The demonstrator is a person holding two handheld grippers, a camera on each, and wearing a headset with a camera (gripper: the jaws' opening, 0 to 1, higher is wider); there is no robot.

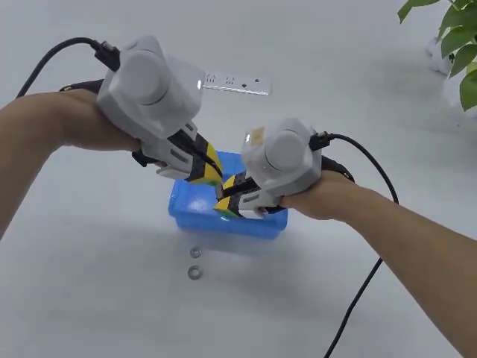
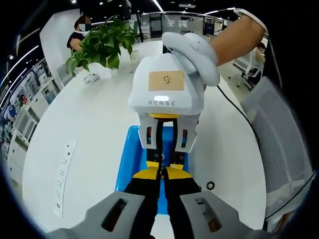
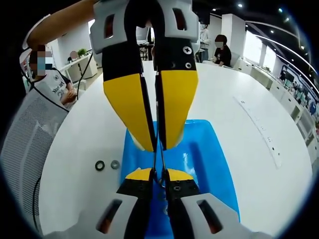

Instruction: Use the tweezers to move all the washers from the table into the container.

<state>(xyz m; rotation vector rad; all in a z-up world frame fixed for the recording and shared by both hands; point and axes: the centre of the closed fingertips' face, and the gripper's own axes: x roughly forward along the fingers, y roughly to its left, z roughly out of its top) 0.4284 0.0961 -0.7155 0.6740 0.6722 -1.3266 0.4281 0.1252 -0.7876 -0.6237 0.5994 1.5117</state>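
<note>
A blue container (image 1: 192,207) stands on the white table, and both grippers meet tip to tip above it. My left gripper (image 1: 212,174) comes in from the left, my right gripper (image 1: 228,203) from the right. In the right gripper view the thin tweezers (image 3: 155,114) run between the left gripper's yellow jaws (image 3: 158,143) and down between my right gripper's own jaws (image 3: 160,175); both look shut on them. Two washers (image 1: 195,253) (image 1: 194,273) lie on the table just in front of the container, also seen as washers (image 3: 99,165) (image 3: 115,164) left of the container (image 3: 209,159).
A white power strip (image 1: 237,83) lies behind the container. A potted plant (image 1: 455,45) stands at the table's far right corner. Black cables trail from both grippers. People sit at the table's far edges in the gripper views.
</note>
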